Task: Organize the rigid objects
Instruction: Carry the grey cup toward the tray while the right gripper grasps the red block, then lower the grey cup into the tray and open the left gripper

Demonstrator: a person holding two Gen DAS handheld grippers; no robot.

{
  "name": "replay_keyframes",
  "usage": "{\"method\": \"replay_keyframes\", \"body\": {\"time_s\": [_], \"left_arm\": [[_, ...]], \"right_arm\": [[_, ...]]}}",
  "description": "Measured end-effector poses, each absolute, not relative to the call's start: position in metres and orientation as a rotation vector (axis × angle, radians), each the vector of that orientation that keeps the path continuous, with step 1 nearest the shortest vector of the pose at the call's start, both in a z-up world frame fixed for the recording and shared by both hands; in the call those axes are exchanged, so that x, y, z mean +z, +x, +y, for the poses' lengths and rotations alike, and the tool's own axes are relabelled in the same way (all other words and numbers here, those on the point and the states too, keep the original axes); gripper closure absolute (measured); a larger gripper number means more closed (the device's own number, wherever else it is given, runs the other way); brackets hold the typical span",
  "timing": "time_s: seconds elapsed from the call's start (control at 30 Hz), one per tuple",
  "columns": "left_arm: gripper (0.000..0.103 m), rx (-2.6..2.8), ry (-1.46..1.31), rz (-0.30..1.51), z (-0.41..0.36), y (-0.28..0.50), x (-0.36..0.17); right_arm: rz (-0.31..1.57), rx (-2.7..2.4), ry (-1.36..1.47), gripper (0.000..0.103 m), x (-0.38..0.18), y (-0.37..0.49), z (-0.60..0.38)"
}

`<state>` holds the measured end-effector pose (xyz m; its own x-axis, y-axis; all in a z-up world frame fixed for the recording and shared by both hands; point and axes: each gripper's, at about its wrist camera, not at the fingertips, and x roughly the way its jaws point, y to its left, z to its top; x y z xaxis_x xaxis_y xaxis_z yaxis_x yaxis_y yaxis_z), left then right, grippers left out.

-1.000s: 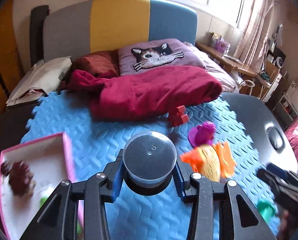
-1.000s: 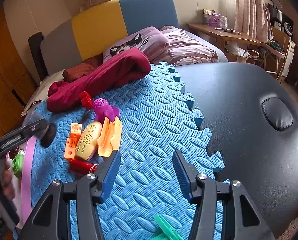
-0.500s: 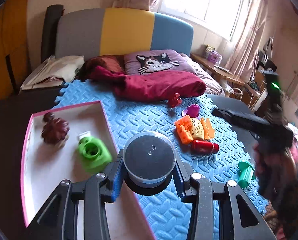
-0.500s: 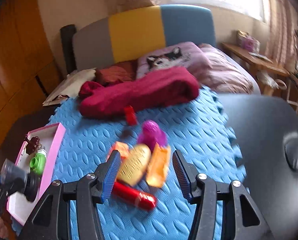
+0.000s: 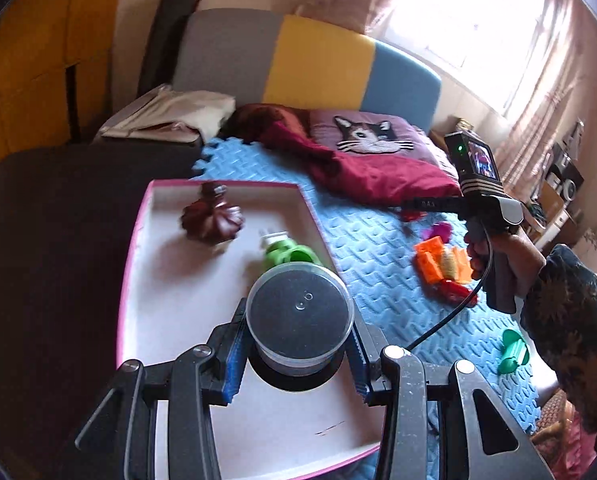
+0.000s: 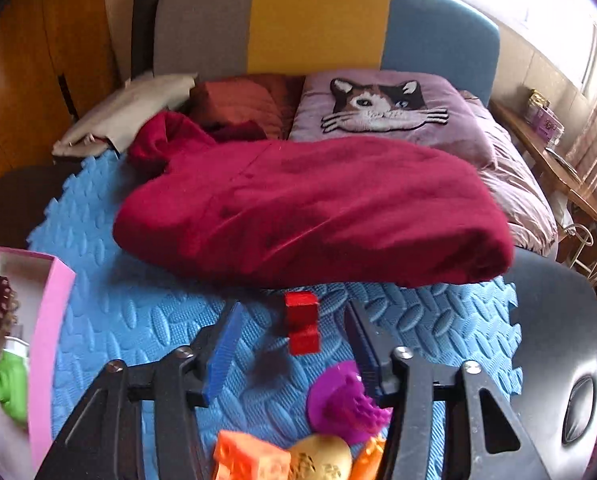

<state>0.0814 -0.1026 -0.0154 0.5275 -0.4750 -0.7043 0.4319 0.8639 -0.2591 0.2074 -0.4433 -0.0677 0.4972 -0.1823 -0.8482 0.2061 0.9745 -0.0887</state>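
Note:
My left gripper (image 5: 296, 354) is shut on a round clear tub with a dark inside (image 5: 300, 318), held just above the pink-rimmed white tray (image 5: 138, 220). In the tray lie a dark brown toy (image 5: 211, 222) and a green toy (image 5: 286, 254). My right gripper (image 6: 294, 344) is open above the blue foam mat, with a red block (image 6: 303, 326) between its fingers and a purple toy (image 6: 344, 400) by the right finger. Orange and yellow toys (image 6: 282, 460) lie at the bottom edge. In the left wrist view the right gripper's body (image 5: 482, 196) hovers over these toys.
A crimson garment (image 6: 310, 208) lies across the back of the blue mat (image 6: 130, 320). A cat pillow (image 6: 382, 104) and the bed lie behind it. A red cylinder (image 5: 456, 290) and a green toy (image 5: 514, 352) lie on the mat. The black tabletop (image 6: 558, 320) is to the right.
My left gripper has carried the tub leftward, from over the mat to over the tray. My right gripper has moved forward over the toys to the red block.

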Motion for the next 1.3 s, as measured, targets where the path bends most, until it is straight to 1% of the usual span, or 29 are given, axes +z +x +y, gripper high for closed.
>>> {"method": "replay_keyframes", "body": {"time_s": [0.03,0.23,0.37,0.63,0.7,0.9,1.3], "left_arm": [[0.059,-0.532,-0.060,0.861,-0.099,0.082,-0.017],[0.059,-0.485,-0.089,0.875,-0.080,0.082,-0.026],[0.059,-0.451,-0.101,0.877,-0.068,0.079,-0.029],[0.059,-0.386,-0.112,0.885,-0.041,0.065,-0.034],[0.059,-0.373,-0.123,0.888,-0.035,0.062,-0.035],[0.059,-0.375,-0.176,0.890,-0.029,0.065,-0.030],[0.059,-0.367,-0.112,0.908,-0.076,0.100,-0.037]], "right_arm": [[1.027,-0.240,0.003,0.089,-0.069,0.208,-0.439],[0.920,-0.132,0.026,0.089,-0.045,0.165,-0.409],[0.924,0.009,0.094,0.089,-0.035,0.125,-0.383],[0.984,0.102,0.114,0.089,-0.070,0.059,-0.350],[0.967,0.102,0.109,0.089,-0.077,0.049,-0.347],[0.933,0.095,0.133,0.089,-0.083,0.037,-0.355],[0.922,0.079,0.122,0.089,-0.079,0.040,-0.361]]}}
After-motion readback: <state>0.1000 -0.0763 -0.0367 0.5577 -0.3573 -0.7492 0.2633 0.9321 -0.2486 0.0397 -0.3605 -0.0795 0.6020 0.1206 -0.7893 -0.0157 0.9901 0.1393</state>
